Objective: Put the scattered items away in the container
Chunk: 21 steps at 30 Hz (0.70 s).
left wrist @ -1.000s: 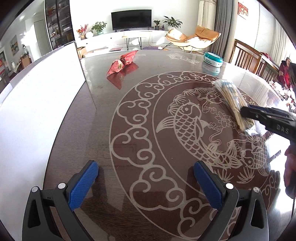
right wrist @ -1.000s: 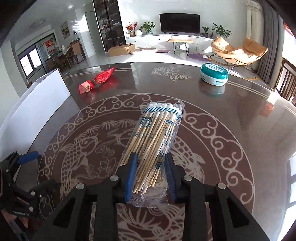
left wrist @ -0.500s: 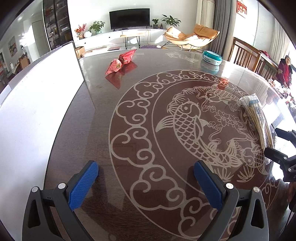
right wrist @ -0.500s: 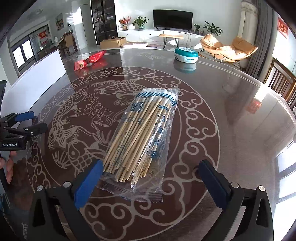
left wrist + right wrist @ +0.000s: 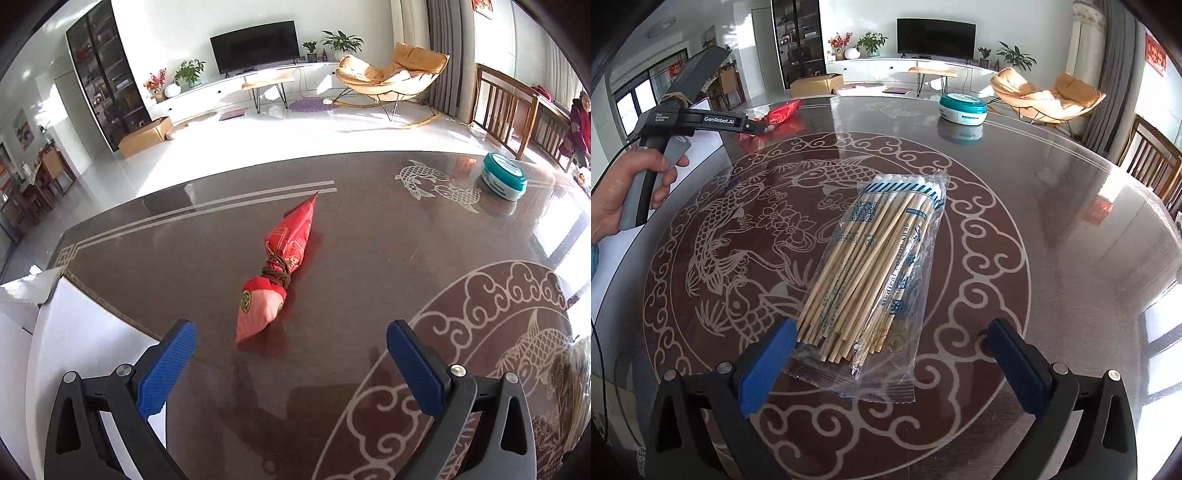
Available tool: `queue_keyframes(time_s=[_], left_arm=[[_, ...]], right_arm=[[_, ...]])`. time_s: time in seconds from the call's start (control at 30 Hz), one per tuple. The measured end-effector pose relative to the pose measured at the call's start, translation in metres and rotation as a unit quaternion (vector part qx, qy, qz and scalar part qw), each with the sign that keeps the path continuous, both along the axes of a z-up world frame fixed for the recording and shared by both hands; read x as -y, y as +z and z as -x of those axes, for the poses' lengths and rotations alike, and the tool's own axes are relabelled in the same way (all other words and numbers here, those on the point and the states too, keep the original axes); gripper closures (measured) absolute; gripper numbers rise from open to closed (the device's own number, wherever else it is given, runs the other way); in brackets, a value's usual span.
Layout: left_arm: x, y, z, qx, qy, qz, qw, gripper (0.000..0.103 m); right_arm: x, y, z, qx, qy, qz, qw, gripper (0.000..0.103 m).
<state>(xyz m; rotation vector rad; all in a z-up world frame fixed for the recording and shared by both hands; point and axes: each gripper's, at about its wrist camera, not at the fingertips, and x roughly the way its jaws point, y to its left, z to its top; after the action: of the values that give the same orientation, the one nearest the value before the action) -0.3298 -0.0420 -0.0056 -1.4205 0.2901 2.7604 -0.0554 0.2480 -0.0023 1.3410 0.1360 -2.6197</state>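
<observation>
A red wrapped packet tied with brown cord (image 5: 275,275) lies on the dark table, just ahead of my open, empty left gripper (image 5: 291,354). It also shows far left in the right wrist view (image 5: 777,116), partly hidden behind the left gripper. A clear bag of cotton swabs (image 5: 875,258) lies flat on the table with its near end between the jaws of my open right gripper (image 5: 892,354), not held. A white container (image 5: 48,350) stands at the table's left edge. A teal and white round tin (image 5: 504,181) sits far right; it also shows in the right wrist view (image 5: 964,108).
The glossy round table (image 5: 1052,236) carries a fish and cloud pattern. Wooden chairs (image 5: 506,107) stand at the right. A hand holds the left gripper's handle (image 5: 646,184) at the left of the right wrist view.
My right gripper opened and let the swab bag down onto the table, then drew back slightly. My left gripper moved forward and left towards the red packet.
</observation>
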Motion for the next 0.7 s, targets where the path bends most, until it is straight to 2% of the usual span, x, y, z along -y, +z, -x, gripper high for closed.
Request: queue_keyframes(time_s=[0.07,0.1,0.17,0.23,0.27,0.3,0.33,0.37,0.47,0.53,0.6,0.7], left_arm=[[0.001,-0.01,0.02,0.016,0.01,0.014,0.9997,0.0],[0.002,-0.012,0.025,0.014,0.009,0.006,0.9998,0.0],[0.005,-0.014,0.035,0.018,0.014,-0.022,0.9995,0.0],[0.011,-0.017,0.039,0.031,0.014,-0.068,0.9971,0.003],[0.011,-0.016,0.037,0.022,0.016,-0.071,0.9971,0.01],[0.011,-0.013,0.034,0.011,0.011,-0.073,0.9972,0.035],[0.011,-0.01,0.031,0.004,0.012,-0.071,0.9974,0.067],[0.011,-0.008,0.029,0.003,0.017,-0.072,0.9972,0.077],[0.01,-0.006,0.016,0.005,0.023,-0.071,0.9972,0.077],[0.007,-0.005,-0.004,0.004,0.023,-0.085,0.9961,0.077],[0.0,-0.004,-0.035,0.004,0.019,-0.094,0.9954,0.077],[-0.019,-0.003,-0.1,0.003,0.001,-0.083,0.9965,0.077]], right_arm=[[0.0,0.0,0.0,0.0,0.0,0.0,1.0,0.0],[0.0,0.0,0.0,0.0,0.0,0.0,1.0,0.0],[0.0,0.0,0.0,0.0,0.001,0.001,1.0,0.0],[-0.001,0.0,0.001,0.0,0.001,0.0,1.0,0.0],[-0.002,0.0,0.002,0.0,0.002,0.0,1.0,0.0],[-0.002,0.0,0.002,0.0,0.002,0.0,1.0,0.0],[-0.002,0.0,0.002,0.0,0.002,-0.001,1.0,0.0],[0.002,0.0,0.004,-0.001,0.001,-0.002,1.0,0.0],[0.006,0.001,0.006,-0.002,0.001,-0.006,1.0,0.0],[0.006,0.001,0.006,-0.005,-0.001,-0.01,1.0,0.0],[0.007,0.002,0.006,-0.009,-0.005,-0.014,1.0,0.0],[0.006,0.003,0.006,-0.014,-0.01,-0.02,1.0,0.0]])
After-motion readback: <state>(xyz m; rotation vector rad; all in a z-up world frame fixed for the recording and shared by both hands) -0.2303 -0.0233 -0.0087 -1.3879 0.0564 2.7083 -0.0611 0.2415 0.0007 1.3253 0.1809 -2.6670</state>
